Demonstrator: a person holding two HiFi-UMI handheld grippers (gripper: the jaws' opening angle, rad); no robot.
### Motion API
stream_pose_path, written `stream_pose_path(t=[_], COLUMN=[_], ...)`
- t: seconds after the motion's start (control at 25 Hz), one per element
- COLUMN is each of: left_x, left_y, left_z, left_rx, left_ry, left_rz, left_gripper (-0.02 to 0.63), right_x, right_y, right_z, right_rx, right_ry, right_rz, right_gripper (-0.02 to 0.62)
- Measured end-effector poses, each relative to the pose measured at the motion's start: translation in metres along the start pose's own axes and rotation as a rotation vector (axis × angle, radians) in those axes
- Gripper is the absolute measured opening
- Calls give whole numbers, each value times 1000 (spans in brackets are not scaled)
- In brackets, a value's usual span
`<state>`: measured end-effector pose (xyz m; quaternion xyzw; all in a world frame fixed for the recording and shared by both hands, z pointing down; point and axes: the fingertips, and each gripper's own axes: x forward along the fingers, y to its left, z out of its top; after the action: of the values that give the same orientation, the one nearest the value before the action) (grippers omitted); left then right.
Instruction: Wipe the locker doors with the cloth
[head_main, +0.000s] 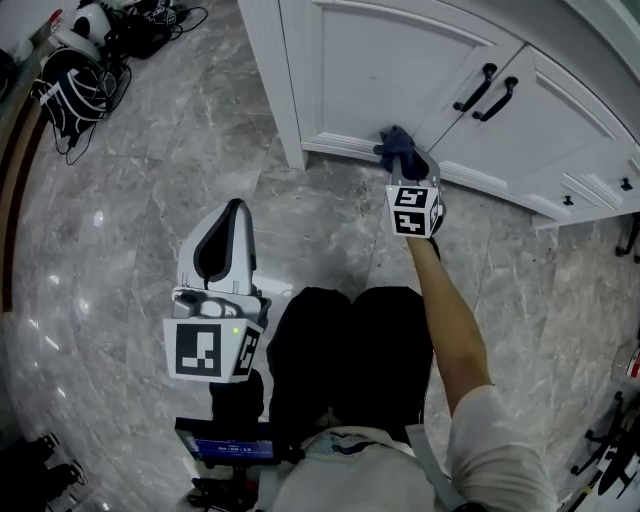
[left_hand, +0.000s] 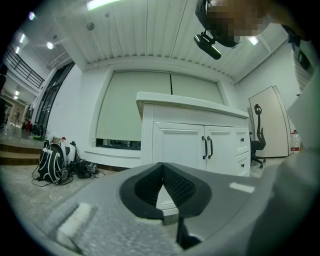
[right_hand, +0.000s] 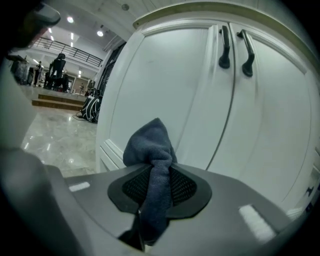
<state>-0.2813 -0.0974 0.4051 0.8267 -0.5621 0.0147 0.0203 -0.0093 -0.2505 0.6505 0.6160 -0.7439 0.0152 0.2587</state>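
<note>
Head view: the right gripper (head_main: 408, 172) holds a dark cloth (head_main: 397, 147) at the foot of a white locker door (head_main: 390, 70). Left gripper view: the left gripper (left_hand: 162, 170), jaws clenched, empty. Right gripper view: jaws grasping the cloth.

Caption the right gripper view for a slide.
Jaws of the right gripper shut on a grey cloth, close to white locker doors with black handles.
</note>
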Motion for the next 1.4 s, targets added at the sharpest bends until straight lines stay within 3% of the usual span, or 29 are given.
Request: stream_pose_path(t=[0.28,0.52,0.72,0.92,1.4], left_x=[17,43,50,57,72], left_y=[-39,-81,-101,-113,-149], left_z=[7,13,8,11,13], left_rx=[4,1,-4,6,6], left_ry=[-3,-18,-2,3,-1], left_rz=[-48,-117,-133,-140,-196], left_gripper=[2,3,2,2,2], right_x=[-91,-166,-169,-152,-196], right_y=[-22,-121,-183,-194,-312], right_z=[91,178,230,234,170], right_rx=[-55,-61,-59,-93,-135], right_ry=[-248,-392,-445,-406,-270], right_rz=[70,-38,-112,-91,-283], right_gripper=[87,87,87,87,91])
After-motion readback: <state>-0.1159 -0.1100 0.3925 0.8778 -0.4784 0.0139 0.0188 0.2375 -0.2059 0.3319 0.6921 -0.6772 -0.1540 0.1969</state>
